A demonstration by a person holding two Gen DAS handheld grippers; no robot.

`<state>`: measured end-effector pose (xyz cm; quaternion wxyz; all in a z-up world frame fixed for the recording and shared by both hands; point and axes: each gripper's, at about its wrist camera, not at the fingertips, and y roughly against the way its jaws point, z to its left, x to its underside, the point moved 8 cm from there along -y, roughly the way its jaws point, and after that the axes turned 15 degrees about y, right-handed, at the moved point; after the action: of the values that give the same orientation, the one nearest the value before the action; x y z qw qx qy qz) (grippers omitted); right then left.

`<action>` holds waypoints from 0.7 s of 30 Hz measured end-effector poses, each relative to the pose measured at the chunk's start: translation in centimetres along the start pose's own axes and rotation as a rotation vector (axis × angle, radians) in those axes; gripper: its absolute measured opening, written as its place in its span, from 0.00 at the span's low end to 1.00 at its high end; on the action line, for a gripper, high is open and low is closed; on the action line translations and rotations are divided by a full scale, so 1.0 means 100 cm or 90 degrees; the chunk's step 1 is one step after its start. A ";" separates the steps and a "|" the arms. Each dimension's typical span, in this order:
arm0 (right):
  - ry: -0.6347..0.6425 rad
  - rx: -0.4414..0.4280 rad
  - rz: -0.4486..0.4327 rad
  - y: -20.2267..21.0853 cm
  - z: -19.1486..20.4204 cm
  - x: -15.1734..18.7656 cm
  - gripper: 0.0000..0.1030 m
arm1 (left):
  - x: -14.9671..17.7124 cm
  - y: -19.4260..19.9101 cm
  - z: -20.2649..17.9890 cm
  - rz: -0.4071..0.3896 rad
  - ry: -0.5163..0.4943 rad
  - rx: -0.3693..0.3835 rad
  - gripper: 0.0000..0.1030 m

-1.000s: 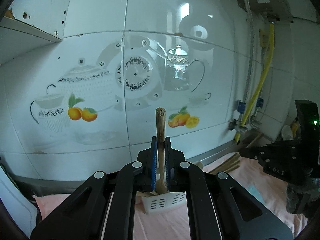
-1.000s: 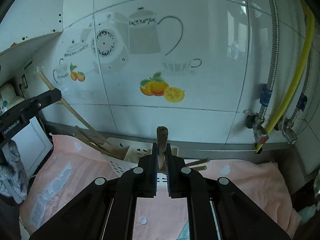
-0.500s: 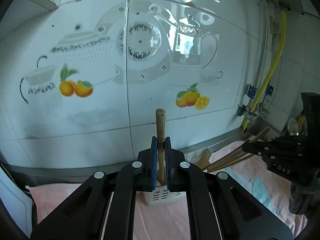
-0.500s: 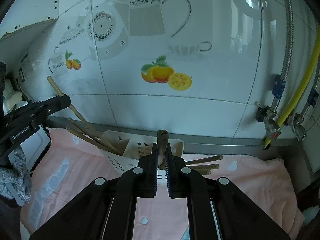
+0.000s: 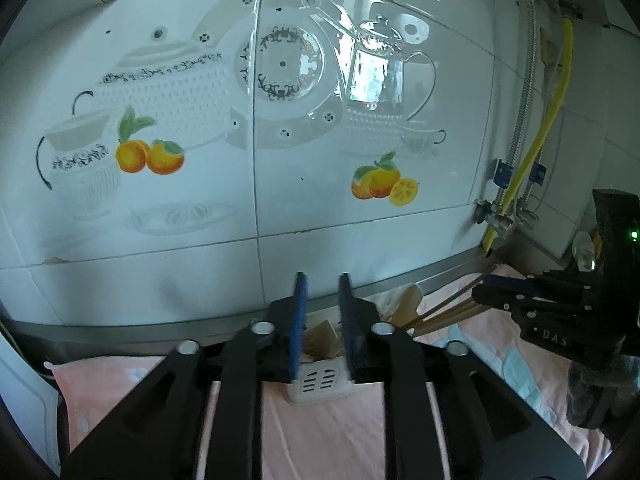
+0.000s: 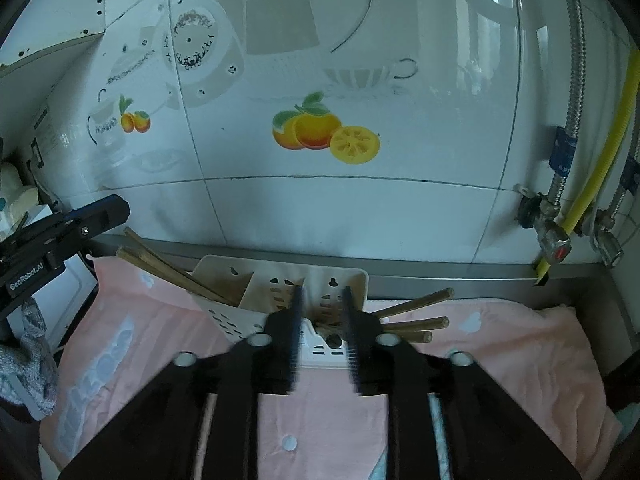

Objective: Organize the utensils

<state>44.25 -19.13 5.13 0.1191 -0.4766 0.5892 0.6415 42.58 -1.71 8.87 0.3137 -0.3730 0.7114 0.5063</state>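
A white slotted utensil holder (image 6: 224, 312) stands on a pink cloth by the tiled wall, also in the left wrist view as the holder (image 5: 316, 386). My left gripper (image 5: 322, 280) hovers over it with its jaws opening; a wooden utensil's end (image 5: 322, 338) sits low in the holder between the blue pads, free of them. My right gripper (image 6: 322, 292) is above the holder's right compartment, jaws opening too, a wooden handle end (image 6: 330, 330) below the gap and untouched. Wooden handles (image 6: 168, 266) lean out left and more sticks (image 6: 416, 308) poke out right.
The pink cloth (image 6: 500, 344) covers the counter up to a metal ledge (image 6: 440, 270). A yellow hose (image 6: 600, 168) and valves (image 6: 548, 232) stand at the right wall. A grey gloved hand (image 6: 30, 364) holds the left gripper's body (image 6: 60, 236). A wooden spoon (image 5: 408, 300) leans rightward.
Both grippers sank toward the holder while shut on upright wooden handles. Now both pairs of jaws have parted and the handles have dropped down into the holder.
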 end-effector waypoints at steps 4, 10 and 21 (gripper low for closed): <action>0.009 0.016 -0.010 0.009 0.002 0.002 0.40 | 0.002 0.012 0.000 -0.012 0.002 0.002 0.41; 0.031 0.047 -0.033 0.031 0.009 0.006 0.58 | 0.010 0.033 -0.002 -0.027 -0.006 0.004 0.59; 0.034 0.080 -0.057 0.070 0.022 0.026 0.79 | 0.035 0.073 -0.001 -0.039 -0.007 0.002 0.86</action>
<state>36.83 -20.25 7.37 0.1614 -0.5113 0.6091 0.5844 34.53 -1.05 9.53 0.3336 -0.3914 0.6988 0.4972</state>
